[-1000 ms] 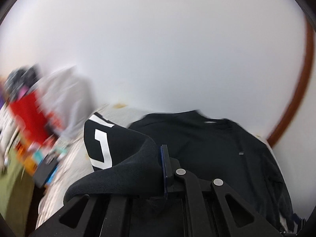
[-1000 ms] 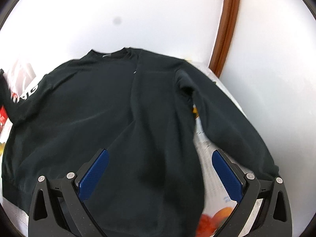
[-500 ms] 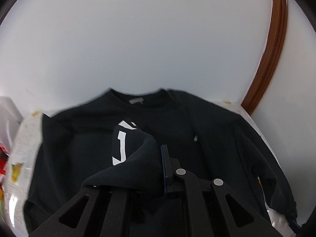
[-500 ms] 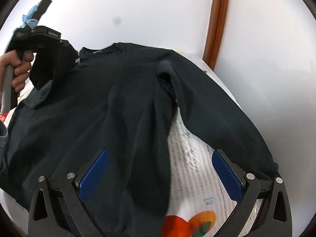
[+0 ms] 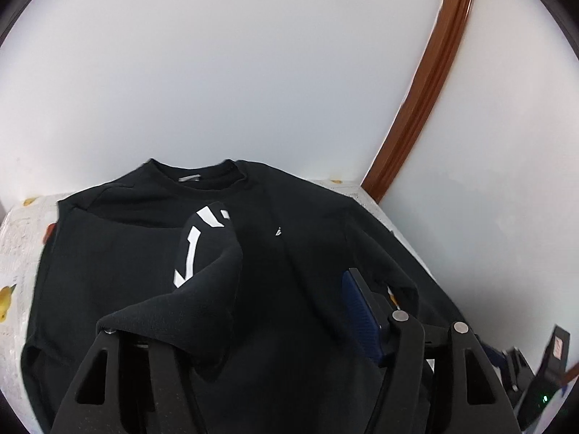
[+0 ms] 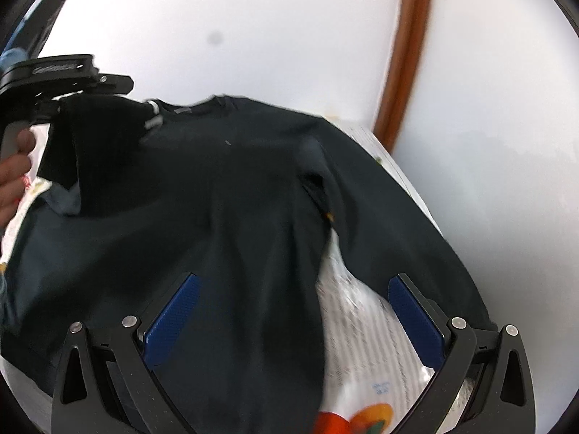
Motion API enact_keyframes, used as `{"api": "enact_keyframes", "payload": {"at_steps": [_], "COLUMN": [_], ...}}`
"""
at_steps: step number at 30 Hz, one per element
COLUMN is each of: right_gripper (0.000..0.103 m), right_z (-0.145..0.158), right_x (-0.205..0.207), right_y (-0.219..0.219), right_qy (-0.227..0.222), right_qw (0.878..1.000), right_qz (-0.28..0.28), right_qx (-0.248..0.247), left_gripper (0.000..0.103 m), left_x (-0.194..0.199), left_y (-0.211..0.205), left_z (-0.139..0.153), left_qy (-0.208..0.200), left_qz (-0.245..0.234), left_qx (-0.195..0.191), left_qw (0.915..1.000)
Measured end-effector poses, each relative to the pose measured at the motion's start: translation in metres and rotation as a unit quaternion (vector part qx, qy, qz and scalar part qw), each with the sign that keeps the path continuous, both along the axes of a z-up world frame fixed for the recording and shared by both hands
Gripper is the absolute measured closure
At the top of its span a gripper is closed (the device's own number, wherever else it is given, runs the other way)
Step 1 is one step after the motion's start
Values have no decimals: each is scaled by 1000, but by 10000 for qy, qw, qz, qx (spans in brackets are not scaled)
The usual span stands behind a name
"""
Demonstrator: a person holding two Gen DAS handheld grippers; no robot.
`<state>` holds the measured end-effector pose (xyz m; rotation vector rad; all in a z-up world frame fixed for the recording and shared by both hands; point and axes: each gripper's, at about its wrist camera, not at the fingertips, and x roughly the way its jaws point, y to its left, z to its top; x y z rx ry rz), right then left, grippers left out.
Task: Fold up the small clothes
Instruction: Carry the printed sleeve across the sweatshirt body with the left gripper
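Nearest, the right gripper (image 6: 293, 311) hovers with jaws spread wide, holding nothing, above a black sweatshirt (image 6: 224, 195) lying flat on a printed table cover (image 6: 365, 336). The left gripper (image 5: 289, 311) – jaws opening – has the sweatshirt's sleeve (image 5: 202, 285) draped over its left finger, folded across the chest. Beyond – a white wall (image 5: 253, 72).

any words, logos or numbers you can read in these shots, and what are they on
No text reads fully.
White block letters on the sleeve: only fragments show, maybe a "J"; the fold hides the rest.
Neck label on the black sweatshirt: too small to read.
Embossed word on the left gripper: blurred.
Printed lines and a small blue mark on the table cover: blurred.
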<state>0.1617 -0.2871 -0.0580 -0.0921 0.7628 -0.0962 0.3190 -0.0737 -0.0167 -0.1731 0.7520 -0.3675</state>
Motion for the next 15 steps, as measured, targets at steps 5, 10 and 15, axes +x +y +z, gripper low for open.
{"api": "enact_keyframes", "payload": {"at_steps": [5,10,15], "right_gripper": [1,4,4], "right_z": [16,18,16], "right_x": [21,50,59], "right_y": [44,100,131], "right_qy": [-87,2,55], "right_qw": [9990,9961,9943], "right_qz": [418,886,1062], "right_qx": [109,13,17], "left_gripper": [36,33,30], "left_x": [-15,-22,-33], "left_y": [61,119,120], "left_z": [-3,-24,-35], "left_qy": [-1,311,371], "left_qz": [474,699,290], "left_qx": [120,-125,-135], "left_qw": [9988,9970,9988]}}
